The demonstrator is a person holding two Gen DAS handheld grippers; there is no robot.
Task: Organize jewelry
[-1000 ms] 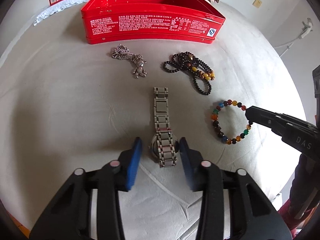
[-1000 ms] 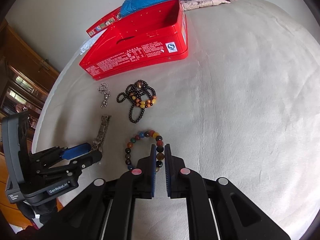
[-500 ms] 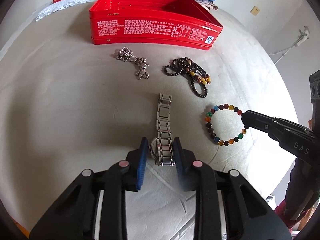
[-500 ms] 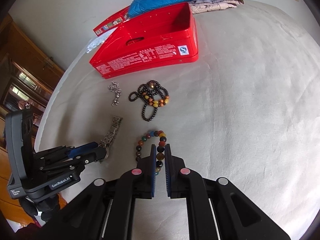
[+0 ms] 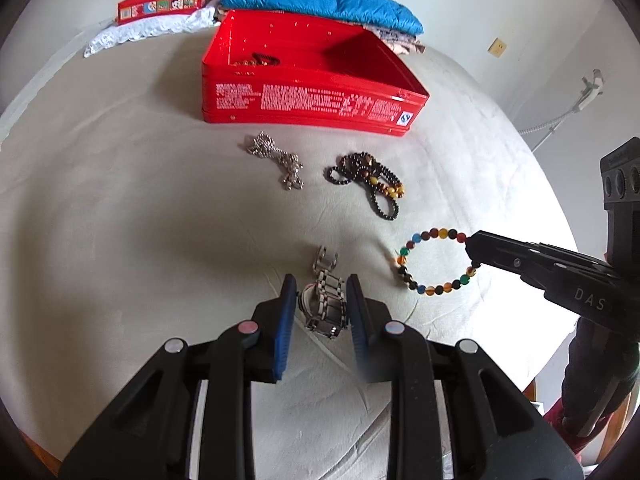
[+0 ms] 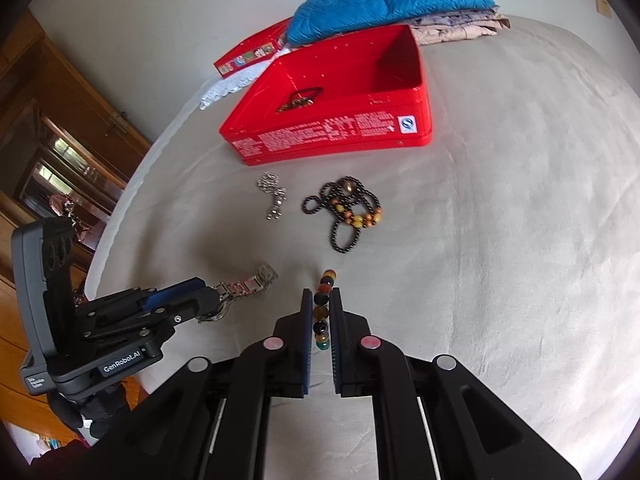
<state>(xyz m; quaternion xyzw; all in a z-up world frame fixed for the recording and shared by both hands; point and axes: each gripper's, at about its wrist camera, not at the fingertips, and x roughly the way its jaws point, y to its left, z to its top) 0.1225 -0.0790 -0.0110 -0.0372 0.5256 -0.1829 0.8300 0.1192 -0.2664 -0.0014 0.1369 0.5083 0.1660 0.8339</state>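
Both lifted: watch [image 5: 325,308] in left fingers [image 5: 286,312], bracelet [image 6: 323,312] right.

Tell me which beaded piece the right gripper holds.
The multicolored bracelet, clamped in the right gripper. The dark bead strand lies untouched on the bed nearer the red tin.

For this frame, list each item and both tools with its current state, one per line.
Left tool: shut on the watch.
Right tool: shut on the bead bracelet.
Watch: lifted, band drooping.
Bead bracelet: lifted off the bed.
Red tin: open, one bracelet inside.
Silver chain: heaped on the bed.
Dark bead necklace: heaped on the bed.
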